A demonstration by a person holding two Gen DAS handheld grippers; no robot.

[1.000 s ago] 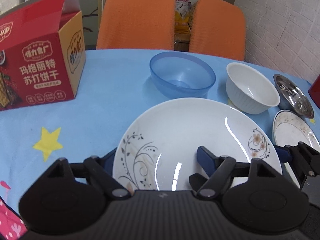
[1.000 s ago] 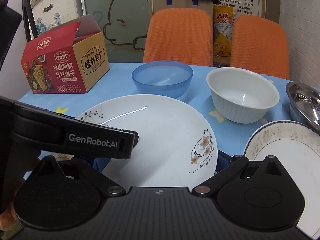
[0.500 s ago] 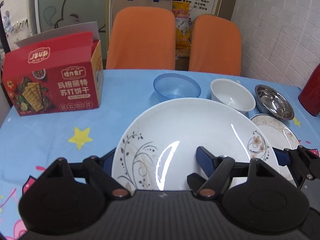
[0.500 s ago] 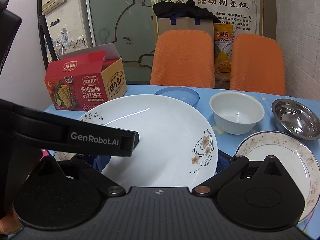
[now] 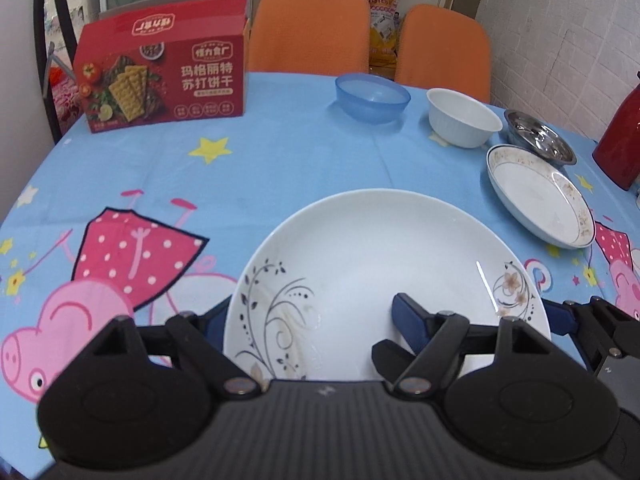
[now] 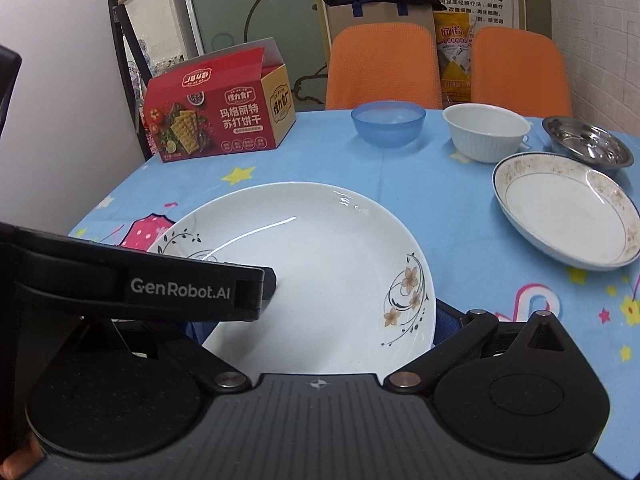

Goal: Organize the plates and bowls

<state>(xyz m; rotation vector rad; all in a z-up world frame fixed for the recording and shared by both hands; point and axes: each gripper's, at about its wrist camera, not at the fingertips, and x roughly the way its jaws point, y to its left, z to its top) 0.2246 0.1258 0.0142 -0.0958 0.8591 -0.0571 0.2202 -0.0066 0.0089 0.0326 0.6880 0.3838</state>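
Observation:
A large white plate (image 5: 380, 256) (image 6: 320, 256) with floral prints is held over the near part of the table by both grippers. My left gripper (image 5: 308, 312) is shut on its left side, one finger outside the rim and the other finger (image 5: 404, 312) inside the dish. In the right wrist view that inner finger (image 6: 200, 288) lies across the plate. My right gripper (image 6: 320, 320) grips the plate's near right side, its right finger (image 6: 444, 320) against the rim. Further back stand a blue bowl (image 5: 372, 98), a white bowl (image 5: 464, 122), a steel bowl (image 5: 540, 140) and a smaller gold-rimmed plate (image 5: 540, 196).
The round table (image 5: 280, 168) has a blue cartoon cloth. A red cracker box (image 5: 164, 76) stands at the back left and a red jug (image 5: 624, 144) at the right edge. Two orange chairs (image 5: 312, 28) are behind the table, with a brick wall at the right.
Both grippers have pulled back toward the near edge with the large plate. The bowls, the small plate and the box now look farther away, and more tablecloth shows.

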